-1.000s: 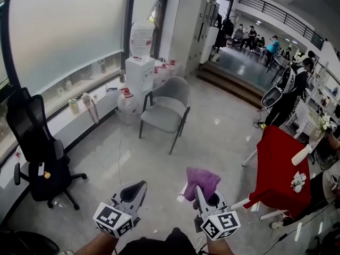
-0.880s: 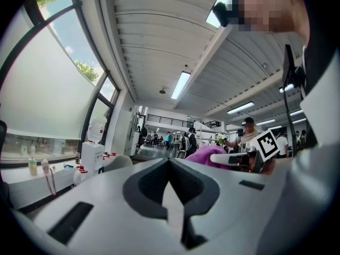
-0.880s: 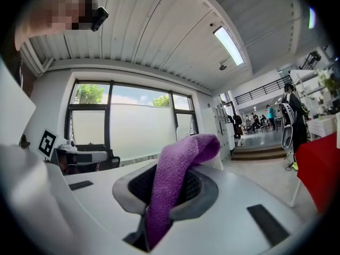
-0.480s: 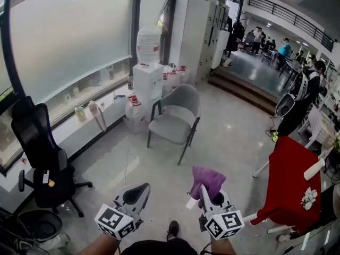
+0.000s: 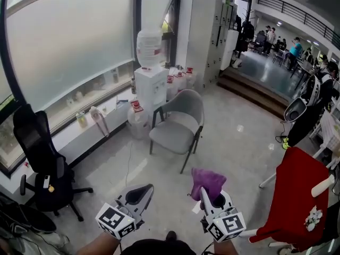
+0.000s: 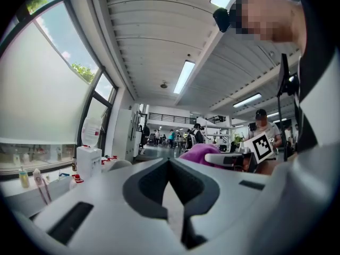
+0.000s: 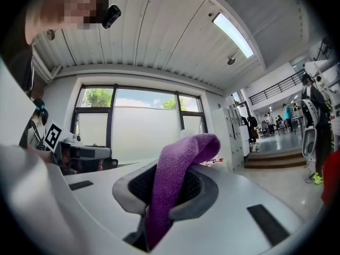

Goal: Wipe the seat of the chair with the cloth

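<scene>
Purple cloth (image 5: pixel 207 178) pinched in right tool (image 5: pixel 206 194), jaws closed on its lower part, top end flopped over above the tips. It's held over the floor (image 5: pixel 234 142), well apart from the grey chair (image 5: pixel 177 133), which stands at the floor's far side just beside the water dispenser (image 5: pixel 150 81) by the window (image 5: pixel 64 41). Left tool (image 5: pixel 139 192) beside the right one, jaws together, nothing between.
</scene>
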Demonstrator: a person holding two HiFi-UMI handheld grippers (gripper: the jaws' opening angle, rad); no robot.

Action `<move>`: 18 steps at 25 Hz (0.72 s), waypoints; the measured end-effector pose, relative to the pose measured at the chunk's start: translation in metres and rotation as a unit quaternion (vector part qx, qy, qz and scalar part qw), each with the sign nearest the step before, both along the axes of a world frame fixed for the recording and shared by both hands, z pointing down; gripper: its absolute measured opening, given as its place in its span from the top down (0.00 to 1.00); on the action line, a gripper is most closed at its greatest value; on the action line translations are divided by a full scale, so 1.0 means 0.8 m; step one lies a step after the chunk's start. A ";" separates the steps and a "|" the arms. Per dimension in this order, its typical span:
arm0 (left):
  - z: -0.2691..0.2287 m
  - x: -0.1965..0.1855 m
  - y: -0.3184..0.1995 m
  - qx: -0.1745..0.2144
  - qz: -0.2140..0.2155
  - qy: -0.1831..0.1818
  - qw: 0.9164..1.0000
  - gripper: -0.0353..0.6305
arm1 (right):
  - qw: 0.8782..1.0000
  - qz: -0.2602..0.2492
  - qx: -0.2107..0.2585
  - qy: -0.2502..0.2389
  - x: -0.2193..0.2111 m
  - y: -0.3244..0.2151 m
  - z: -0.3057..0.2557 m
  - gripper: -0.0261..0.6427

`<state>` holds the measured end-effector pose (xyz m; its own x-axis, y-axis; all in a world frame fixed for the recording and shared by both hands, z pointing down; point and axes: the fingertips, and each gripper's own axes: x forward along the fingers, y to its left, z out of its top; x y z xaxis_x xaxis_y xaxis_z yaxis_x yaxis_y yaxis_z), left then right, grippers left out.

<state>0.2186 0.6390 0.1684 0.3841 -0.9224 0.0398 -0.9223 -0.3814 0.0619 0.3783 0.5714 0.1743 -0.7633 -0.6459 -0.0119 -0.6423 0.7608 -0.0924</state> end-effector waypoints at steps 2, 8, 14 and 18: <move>0.000 0.006 -0.024 -0.003 -0.008 0.005 1.000 0.94 | 1.000 -0.001 -0.011 -0.002 0.010 -0.026 0.007 0.87; 0.005 0.032 -0.080 -0.018 -0.009 -0.007 1.000 0.94 | 0.999 -0.012 -0.038 -0.022 0.028 -0.086 0.029 0.87; 0.008 0.035 -0.127 -0.030 -0.012 -0.002 0.999 0.94 | 0.998 -0.015 -0.048 -0.035 0.026 -0.133 0.034 0.87; 0.014 0.021 -0.151 -0.025 -0.015 0.007 1.000 0.94 | 0.998 -0.016 -0.048 -0.033 0.015 -0.158 0.045 0.87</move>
